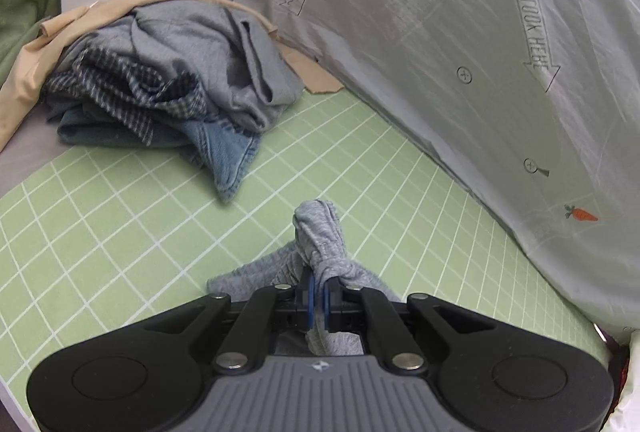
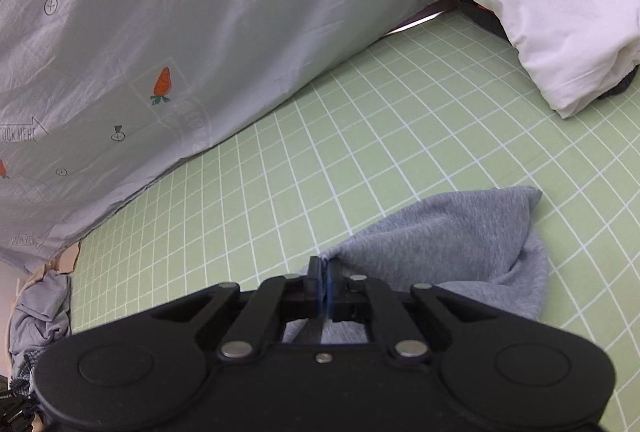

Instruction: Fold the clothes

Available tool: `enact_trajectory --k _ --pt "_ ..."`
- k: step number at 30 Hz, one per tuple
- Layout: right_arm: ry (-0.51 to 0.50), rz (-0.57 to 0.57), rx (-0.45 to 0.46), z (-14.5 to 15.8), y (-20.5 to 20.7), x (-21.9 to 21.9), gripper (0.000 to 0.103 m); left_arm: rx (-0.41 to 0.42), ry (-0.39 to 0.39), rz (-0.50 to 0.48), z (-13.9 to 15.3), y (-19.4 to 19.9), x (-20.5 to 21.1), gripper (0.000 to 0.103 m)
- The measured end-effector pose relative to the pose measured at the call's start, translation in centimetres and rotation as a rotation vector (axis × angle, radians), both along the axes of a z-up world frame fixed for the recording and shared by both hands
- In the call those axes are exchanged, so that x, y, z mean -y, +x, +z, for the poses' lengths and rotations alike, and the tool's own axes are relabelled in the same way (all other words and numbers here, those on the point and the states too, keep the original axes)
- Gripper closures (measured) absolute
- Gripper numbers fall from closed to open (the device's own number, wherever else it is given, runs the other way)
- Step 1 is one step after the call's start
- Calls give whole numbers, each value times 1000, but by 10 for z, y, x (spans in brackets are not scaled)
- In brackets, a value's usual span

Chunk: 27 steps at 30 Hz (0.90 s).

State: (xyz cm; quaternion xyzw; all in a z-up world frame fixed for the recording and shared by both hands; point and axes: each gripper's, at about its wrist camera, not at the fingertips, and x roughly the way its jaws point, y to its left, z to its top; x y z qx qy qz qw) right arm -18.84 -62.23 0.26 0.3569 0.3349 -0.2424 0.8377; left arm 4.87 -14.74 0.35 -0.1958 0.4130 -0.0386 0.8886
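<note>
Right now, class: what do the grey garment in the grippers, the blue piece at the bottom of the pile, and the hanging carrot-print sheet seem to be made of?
Grey garment: likely cotton jersey knit, matte; heathered flecks, soft folds.
Blue piece: probably denim; faded blue weave, stitched hem.
Carrot-print sheet: thin woven cloth, perhaps cotton or polyester; smooth with fine creases.

Ahead of my fingers, the grey printed sheet carries "LOOK HERE" inside outlined arrows, repeated across it; my right view shows the same words on that sheet.

surface: green grid mat | backdrop: carrot-print grey sheet
</note>
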Motion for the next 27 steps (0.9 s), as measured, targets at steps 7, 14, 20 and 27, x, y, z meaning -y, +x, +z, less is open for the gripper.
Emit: enact_trajectory --k 7,14,20,27 --pt "-37 -208 207 8 49 61 82 165 -71 45 24 104 46 71" --pt "-123 -151 50 5 42 55 25 -72 86 26 -36 90 47 34" --pt "43 -302 -113 -55 -13 39 24 -266 110 135 -88 29 -9 31" --pt "287 -433 -71 -95 -35 40 24 -308 2 187 -106 16 -28 30"
